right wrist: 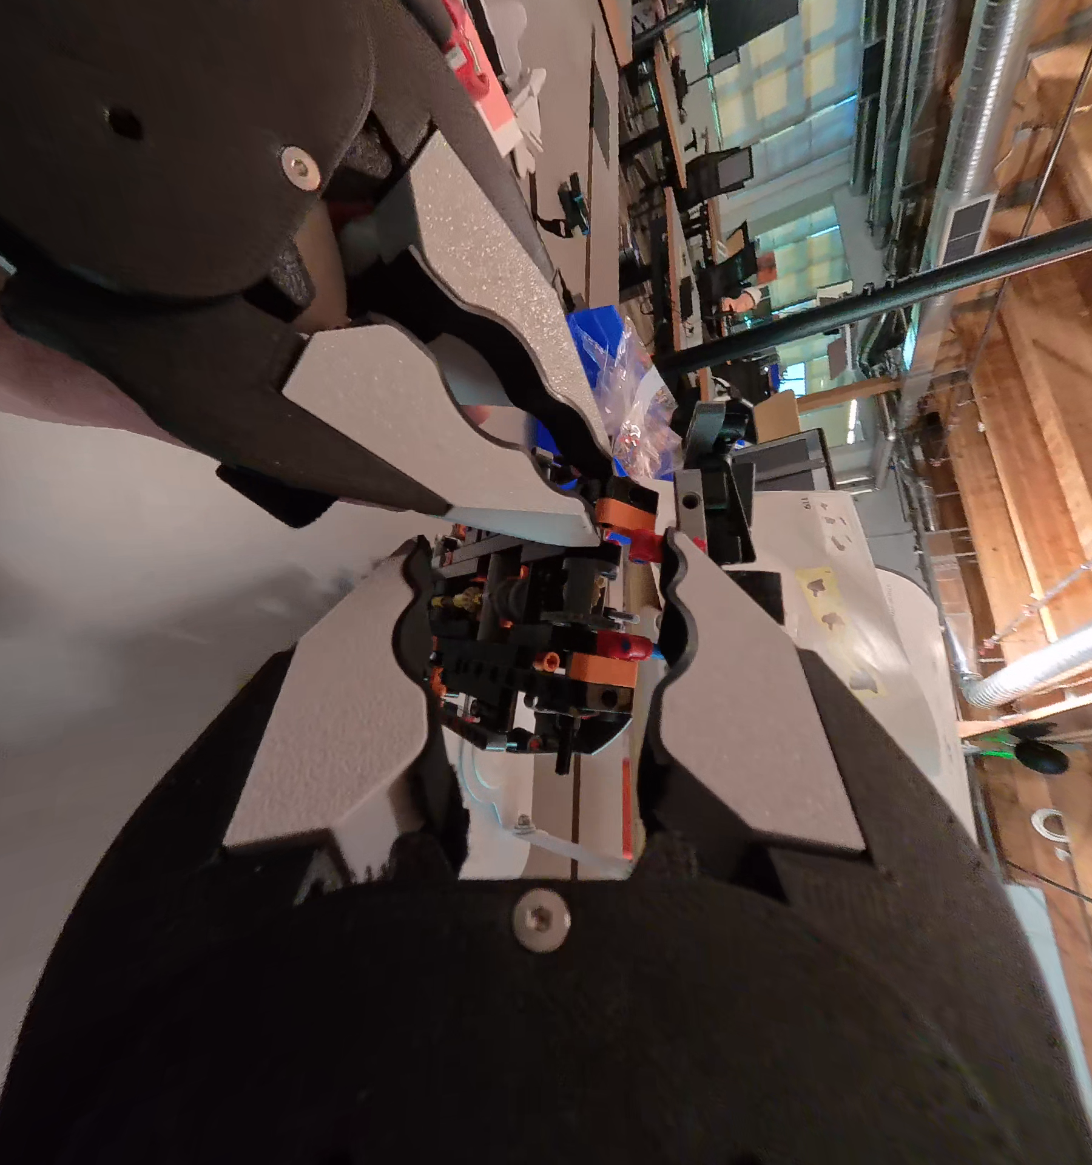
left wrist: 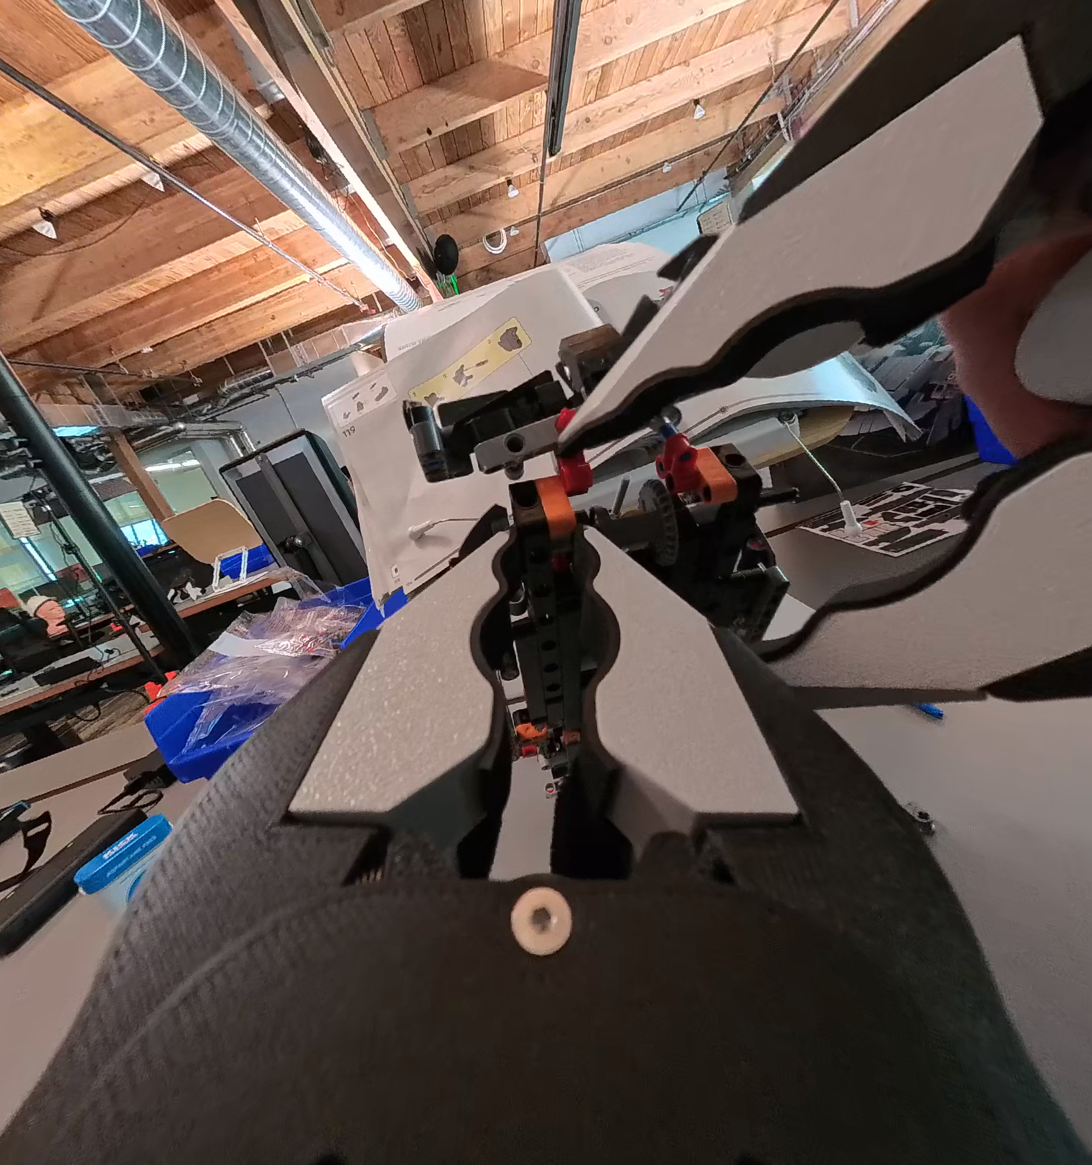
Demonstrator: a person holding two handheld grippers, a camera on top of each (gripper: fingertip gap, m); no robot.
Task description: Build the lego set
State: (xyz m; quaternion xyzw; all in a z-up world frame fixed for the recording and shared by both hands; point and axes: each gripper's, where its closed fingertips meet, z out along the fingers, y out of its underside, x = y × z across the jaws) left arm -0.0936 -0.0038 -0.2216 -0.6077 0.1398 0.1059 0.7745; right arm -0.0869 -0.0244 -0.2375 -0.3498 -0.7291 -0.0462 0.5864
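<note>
A: Which way does the lego model (left wrist: pixel 546 605) point?

B: Its long black beam runs lengthwise between the fingers of the left tongs (left wrist: pixel 546 555), orange cap at the far end. The model is held above the grey worktop (left wrist: pixel 1003 851), in front of the open instruction booklet (left wrist: pixel 461 378).

A: State of the left tongs?

B: Pressed onto the beam from both sides, pinching it.

A: And the right tongs (right wrist: pixel 546 567)?

B: Spread wide, rolled sideways, straddling the model crosswise. One fingertip (left wrist: pixel 569 435) touches the red connector (left wrist: pixel 572 469) beneath a grey-and-black sub-assembly (left wrist: pixel 493 428) at the model's top.

A: Containers?

B: A blue bin (left wrist: pixel 209 737) toward the worktop's left edge holds crumpled clear plastic bags (left wrist: pixel 279 637). A sticker sheet (left wrist: pixel 890 523) lies toward the right edge.
</note>
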